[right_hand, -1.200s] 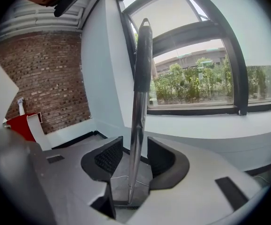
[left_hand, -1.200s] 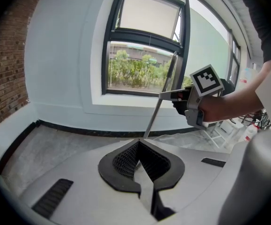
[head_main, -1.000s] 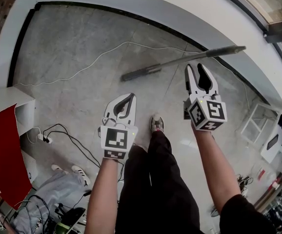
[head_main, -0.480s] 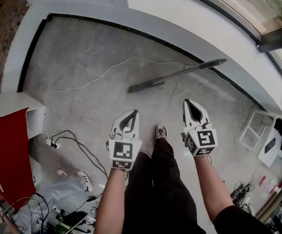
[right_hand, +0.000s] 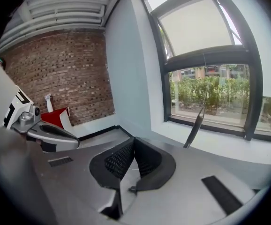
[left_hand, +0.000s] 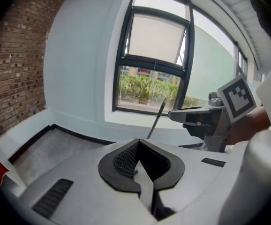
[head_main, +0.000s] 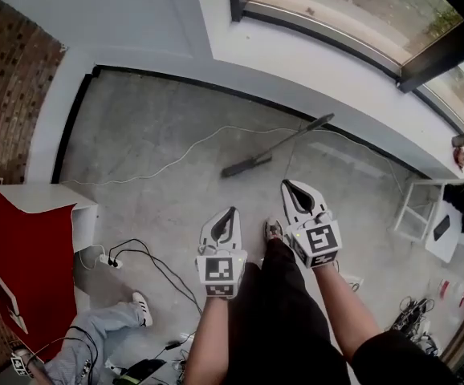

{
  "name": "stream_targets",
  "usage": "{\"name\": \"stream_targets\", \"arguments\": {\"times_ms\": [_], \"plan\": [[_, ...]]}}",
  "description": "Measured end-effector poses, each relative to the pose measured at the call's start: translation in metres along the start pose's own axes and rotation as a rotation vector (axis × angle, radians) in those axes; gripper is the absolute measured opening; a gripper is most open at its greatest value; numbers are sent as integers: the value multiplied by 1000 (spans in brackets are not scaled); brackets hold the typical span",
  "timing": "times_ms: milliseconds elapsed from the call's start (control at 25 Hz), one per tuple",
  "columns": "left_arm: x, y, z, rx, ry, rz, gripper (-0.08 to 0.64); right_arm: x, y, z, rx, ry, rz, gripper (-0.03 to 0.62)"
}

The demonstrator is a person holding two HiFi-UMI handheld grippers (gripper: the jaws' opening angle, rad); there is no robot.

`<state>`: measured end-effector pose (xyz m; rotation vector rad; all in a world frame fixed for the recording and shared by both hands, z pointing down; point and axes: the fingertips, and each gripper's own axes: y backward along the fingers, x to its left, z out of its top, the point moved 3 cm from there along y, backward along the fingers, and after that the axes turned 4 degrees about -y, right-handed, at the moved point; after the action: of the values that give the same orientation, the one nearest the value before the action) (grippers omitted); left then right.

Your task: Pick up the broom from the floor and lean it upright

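Broom [head_main: 284,141] leans at twelve o'clock from the claws, its head on the floor [head_main: 152,135] and its handle tip against the white wall [head_main: 352,95], so it likely props itself; left claw [head_main: 230,213] and right claw [head_main: 288,185] are closed, empty

No words, numbers or brand names can be read anywhere. The only signs are black-and-white square markers, which stand on the cube of the left tool [head_main: 230,213] and, just beside it, on the cube of the right tool [head_main: 286,184].
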<state>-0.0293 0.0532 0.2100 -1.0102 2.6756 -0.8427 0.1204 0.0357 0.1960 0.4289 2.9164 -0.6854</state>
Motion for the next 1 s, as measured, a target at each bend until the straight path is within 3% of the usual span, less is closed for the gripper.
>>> {"name": "stream_targets", "arguments": {"times_ms": [480,1000], "plan": [[-35,102,74,-93,-32,-69,3,70,117,87,-116,7,-30,8],[-137,159,139,-258,-75,-3,3,55,242,133,-246,85,83,8]]}}
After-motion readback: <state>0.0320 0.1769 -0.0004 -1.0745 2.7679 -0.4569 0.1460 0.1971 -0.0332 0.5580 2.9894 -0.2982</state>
